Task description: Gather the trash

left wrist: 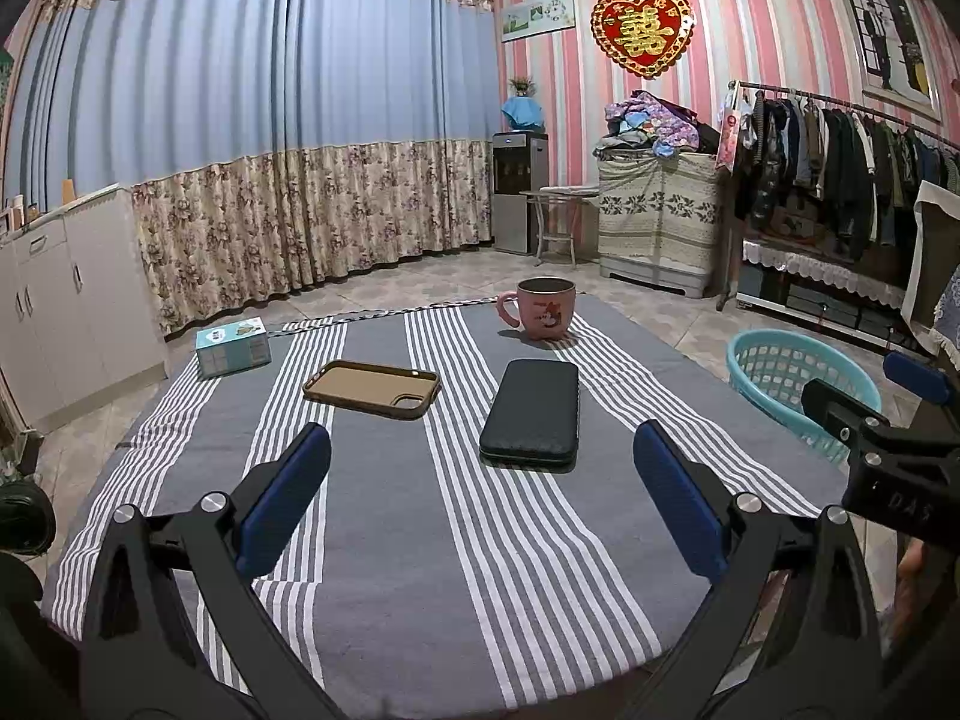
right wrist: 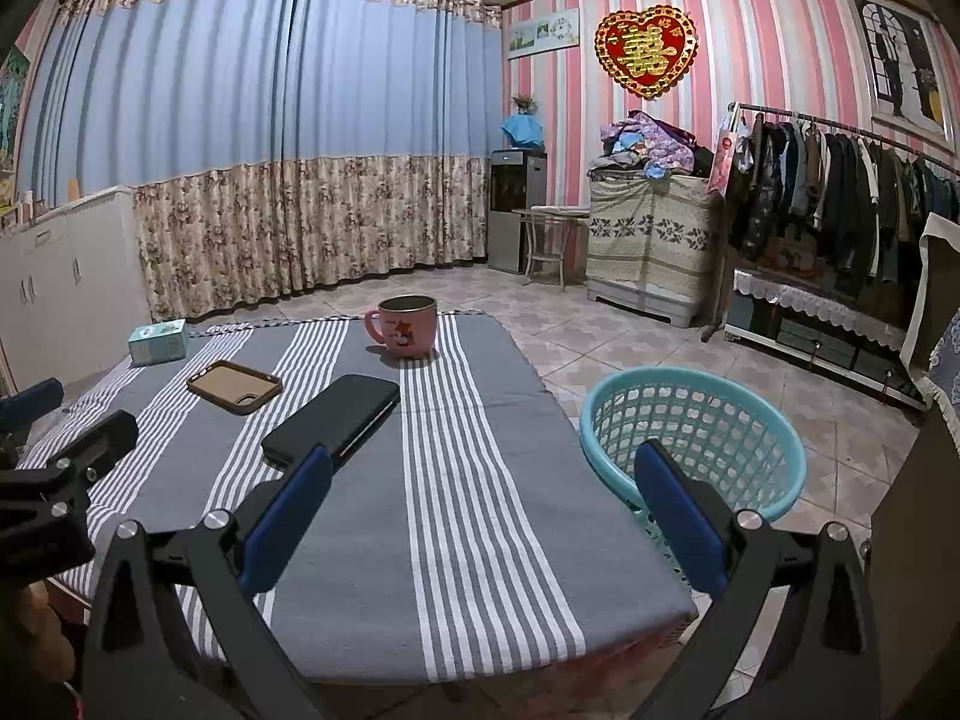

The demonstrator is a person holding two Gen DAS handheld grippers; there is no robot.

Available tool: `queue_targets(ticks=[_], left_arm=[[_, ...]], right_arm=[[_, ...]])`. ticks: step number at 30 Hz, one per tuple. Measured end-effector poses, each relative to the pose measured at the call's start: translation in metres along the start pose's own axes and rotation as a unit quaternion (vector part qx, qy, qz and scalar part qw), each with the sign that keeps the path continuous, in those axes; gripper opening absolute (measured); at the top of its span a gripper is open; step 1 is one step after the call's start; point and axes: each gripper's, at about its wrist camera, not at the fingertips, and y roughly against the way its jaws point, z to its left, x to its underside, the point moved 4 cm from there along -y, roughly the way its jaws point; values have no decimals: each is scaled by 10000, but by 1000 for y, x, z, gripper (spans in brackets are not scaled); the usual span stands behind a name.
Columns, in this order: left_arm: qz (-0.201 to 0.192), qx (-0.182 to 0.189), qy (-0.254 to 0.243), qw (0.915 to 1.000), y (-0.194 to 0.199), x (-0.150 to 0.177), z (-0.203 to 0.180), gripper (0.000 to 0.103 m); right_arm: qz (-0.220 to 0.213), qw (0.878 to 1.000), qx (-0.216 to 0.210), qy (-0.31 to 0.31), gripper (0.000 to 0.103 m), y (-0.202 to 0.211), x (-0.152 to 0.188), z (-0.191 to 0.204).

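Stripes of grey and white cloth cover the worktop [left wrist: 456, 540] in the left wrist view. The left tool [left wrist: 480, 498] hangs above its near edge with its blue pads wide apart and nothing between them. Ahead lie a tan phone case [left wrist: 372, 389], hollow side up, and a black phone [left wrist: 531, 414], well apart from each other. A pink mug [left wrist: 543, 307] stands upright near the far edge, and a small blue box [left wrist: 233, 345] sits at the far left corner. The teal basket [left wrist: 786, 378] shows past the worktop's right edge, partly hidden by the right tool [left wrist: 888, 414].

From the right wrist view, the right tool [right wrist: 480, 516] is also spread open and empty, over the near right part of the cloth. The basket [right wrist: 690, 426] stands on the floor just beside the worktop, and what shows of its inside looks empty.

No obvious scrap or wrapper is visible, so the likeliest error is a wrong pick: the phone or mug could be taken for trash. The box or the case seem the more plausible candidates, though that is a guess. The flat case may slip from the pads, the cloth may bunch under a low grasp, and a careless reach across could knock over the mug.
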Motion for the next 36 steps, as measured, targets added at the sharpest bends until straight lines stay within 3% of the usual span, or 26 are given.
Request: queue_targets(ticks=[36], left_arm=[[-50,-46,20,10000,-2,-7,4,98]], right_arm=[[39,10000,20,-15,99,-3,3,0]])
